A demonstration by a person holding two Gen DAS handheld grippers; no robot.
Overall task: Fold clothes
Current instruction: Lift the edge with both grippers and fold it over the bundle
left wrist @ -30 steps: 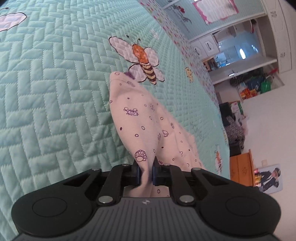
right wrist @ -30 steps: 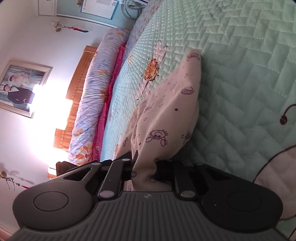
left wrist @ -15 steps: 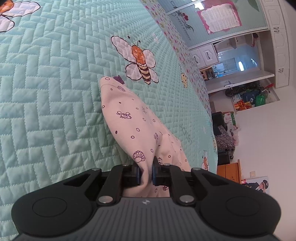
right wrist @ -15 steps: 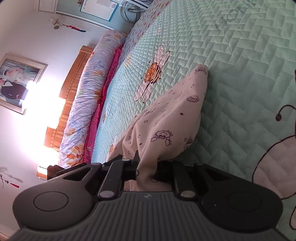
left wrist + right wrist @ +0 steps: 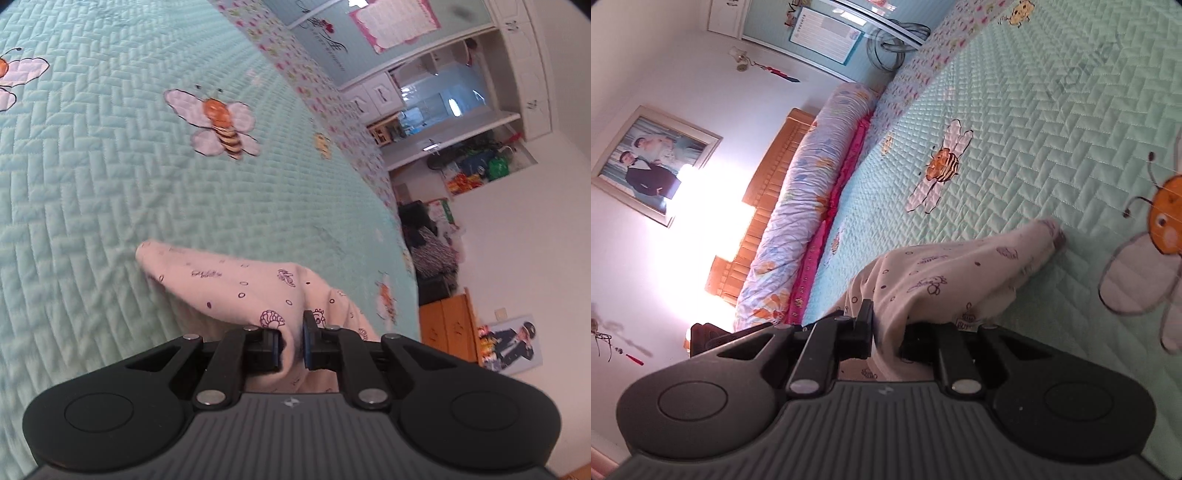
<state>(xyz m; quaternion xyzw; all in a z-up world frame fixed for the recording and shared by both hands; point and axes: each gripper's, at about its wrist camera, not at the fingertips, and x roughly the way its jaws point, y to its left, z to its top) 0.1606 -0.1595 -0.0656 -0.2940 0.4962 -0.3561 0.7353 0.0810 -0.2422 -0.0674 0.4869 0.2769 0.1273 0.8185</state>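
Left gripper [image 5: 291,341]: jaws drawn nearly together and clamped on a fold of the pale pink garment [image 5: 236,291], the cloth pinched between the blue-faced pads and bunching out below them. Right gripper [image 5: 886,338]: jaws likewise close together and clamped on a gathered edge of the same garment [image 5: 945,280], the fabric filling the narrow gap and hiding the right pad.

Garment: soft cream-pink knit printed with small dark outline motifs, rings, dots, shells and little creatures. In the left wrist view it runs from the jaws away to the left and tapers to a rounded end that rests on the bedspread [image 5: 110,184]. In the right wrist view it runs from the jaws away to the right and narrows to a cuff-like tip with a darker edge, that tip touching the quilt; a small printed label shows near the right jaw. The stretch near each gripper is raised off the bed, and the cloth sags between grip and tip.

Beyond: mint green quilted bedspread in a herringbone stitch, with an appliqué bee [image 5: 218,127] farther off. At the far left of the right wrist view, a long floral bolster [image 5: 798,206] lies against a wooden headboard [image 5: 764,206].
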